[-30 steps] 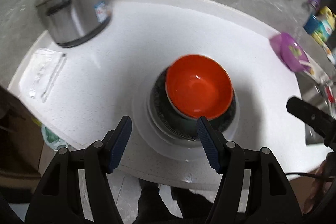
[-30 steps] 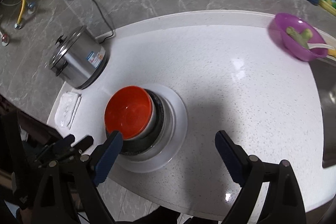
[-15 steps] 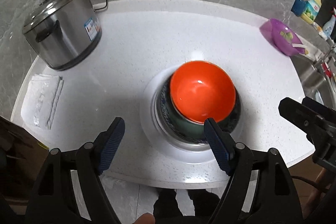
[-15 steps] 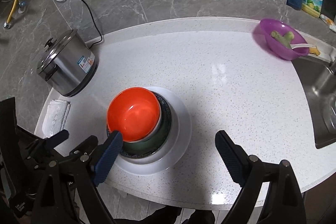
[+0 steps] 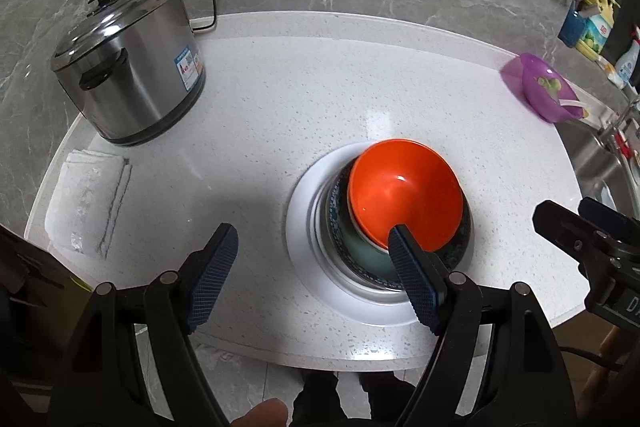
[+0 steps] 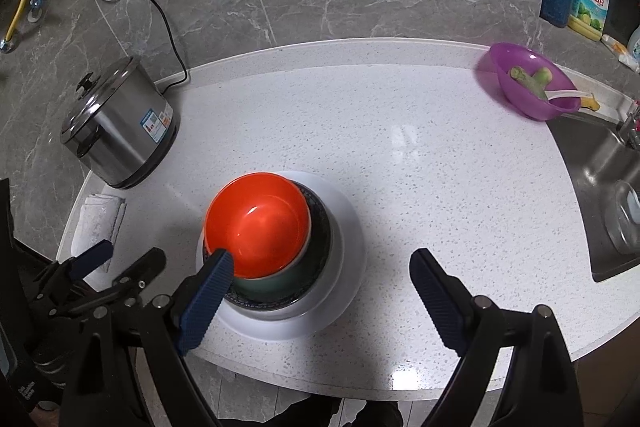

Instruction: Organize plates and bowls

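Observation:
On the white counter stands a stack: an orange bowl sits slightly tilted in a green bowl, inside a dark patterned dish, on a white plate. My left gripper hovers open above the counter's front edge, left of the stack, with nothing between its fingers; its right finger overlaps the orange bowl's near rim in the picture. My right gripper is open and empty over the stack's right side. Each gripper shows at the edge of the other's view.
A steel cooker with its cord stands at the back left, a folded white cloth in front of it. A purple bowl with vegetable scraps sits at the back right beside the sink. Scissors and bottles line the wall.
Both grippers have drawn back and up from the stack, so more counter shows. The left jaws have widened. The stack has not moved.

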Demonstrator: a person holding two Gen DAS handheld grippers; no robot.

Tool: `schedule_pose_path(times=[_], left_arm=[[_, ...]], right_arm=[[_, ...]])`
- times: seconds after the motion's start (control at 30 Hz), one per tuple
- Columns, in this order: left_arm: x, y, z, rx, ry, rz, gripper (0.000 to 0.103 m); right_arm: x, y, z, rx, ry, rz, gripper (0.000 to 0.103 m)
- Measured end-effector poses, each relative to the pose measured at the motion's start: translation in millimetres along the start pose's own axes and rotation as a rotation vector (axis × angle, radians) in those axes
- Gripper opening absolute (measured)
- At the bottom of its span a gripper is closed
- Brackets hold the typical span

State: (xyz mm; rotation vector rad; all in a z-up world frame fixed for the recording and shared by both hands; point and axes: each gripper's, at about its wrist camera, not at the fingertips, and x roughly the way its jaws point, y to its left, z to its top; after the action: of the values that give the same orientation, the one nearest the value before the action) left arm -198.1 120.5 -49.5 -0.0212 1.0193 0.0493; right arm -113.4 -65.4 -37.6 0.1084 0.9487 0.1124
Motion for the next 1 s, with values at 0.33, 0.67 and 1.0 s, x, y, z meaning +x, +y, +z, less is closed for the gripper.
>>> schedule_pose_path(times=[0.33,0.67,1.0], left_arm=[[-1.7,-1.5,4.3,-0.019,-0.003,0.008,0.077],[-0.1,-7.1,3.8,-0.024,0.000,0.010,0.077],[0.5,-7.0,4.5,-0.031,0.002,0.012,0.077]], right_arm=[[1.2,-0.8,2.6,-0.004,0.004,-0.001,0.091],[4.3,-1.9,3.8,-0.004,0.010,0.001,0.091],[7.0,-1.4,3.9,-0.010,0.015,0.003,0.091]])
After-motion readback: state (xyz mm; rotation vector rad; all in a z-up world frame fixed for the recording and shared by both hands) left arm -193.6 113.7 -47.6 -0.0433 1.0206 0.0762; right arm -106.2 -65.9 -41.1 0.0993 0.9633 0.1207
